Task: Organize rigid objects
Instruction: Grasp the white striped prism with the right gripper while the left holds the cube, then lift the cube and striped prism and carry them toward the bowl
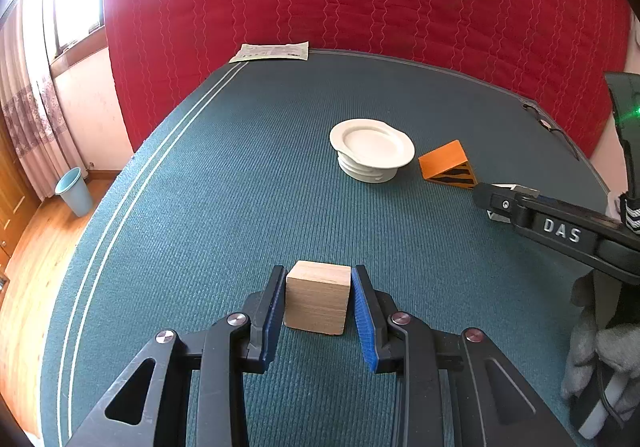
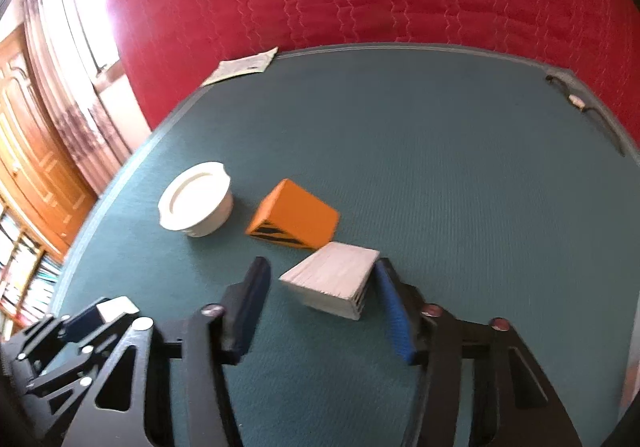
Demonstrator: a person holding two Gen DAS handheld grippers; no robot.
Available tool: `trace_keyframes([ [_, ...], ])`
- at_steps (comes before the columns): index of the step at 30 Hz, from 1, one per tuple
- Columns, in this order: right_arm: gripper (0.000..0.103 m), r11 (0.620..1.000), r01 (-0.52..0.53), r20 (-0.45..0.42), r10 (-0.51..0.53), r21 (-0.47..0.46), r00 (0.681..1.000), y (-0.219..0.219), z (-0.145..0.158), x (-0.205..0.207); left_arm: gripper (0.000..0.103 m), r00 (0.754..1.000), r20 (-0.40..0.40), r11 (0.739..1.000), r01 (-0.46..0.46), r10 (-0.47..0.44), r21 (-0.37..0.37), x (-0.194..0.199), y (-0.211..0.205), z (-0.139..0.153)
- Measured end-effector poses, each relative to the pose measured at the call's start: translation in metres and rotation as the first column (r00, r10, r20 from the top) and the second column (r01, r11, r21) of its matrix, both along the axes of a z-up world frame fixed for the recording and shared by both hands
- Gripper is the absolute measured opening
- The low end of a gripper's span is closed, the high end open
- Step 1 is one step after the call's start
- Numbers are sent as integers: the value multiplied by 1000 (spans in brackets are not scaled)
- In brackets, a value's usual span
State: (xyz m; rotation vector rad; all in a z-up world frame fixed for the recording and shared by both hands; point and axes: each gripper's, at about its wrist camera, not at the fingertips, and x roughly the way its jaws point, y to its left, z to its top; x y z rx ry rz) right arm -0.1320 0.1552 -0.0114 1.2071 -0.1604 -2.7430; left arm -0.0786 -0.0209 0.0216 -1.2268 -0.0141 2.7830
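L jaws round block (image 1: 317,301) — contact unclear

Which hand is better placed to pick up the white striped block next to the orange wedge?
Right. The right gripper is open with the white striped block between its fingers, beside the orange wedge. The left gripper already flanks the wooden cube, farther away.

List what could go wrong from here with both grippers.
The left gripper pinches the wooden cube only near its fingertips, so it may twist or slip. The right gripper straddles the white block at an angle; closing could skid it into the orange wedge it nearly touches.
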Motion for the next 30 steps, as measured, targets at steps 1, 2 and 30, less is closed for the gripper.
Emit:
trace_keyframes([
  [1,42,1000,5,-1,-5,10,1000,0,0,0,34,1000,0,1000,0,0,0,0,1,0],
  [2,40,1000,9,-1,-9,19,1000,1,0,-1,34,1000,0,1000,0,0,0,0,1,0],
  [30,31,996,-66,-11,65,-60,998,33,0,72,34,1000,0,1000,-8,8,-25,-2,5,-1],
])
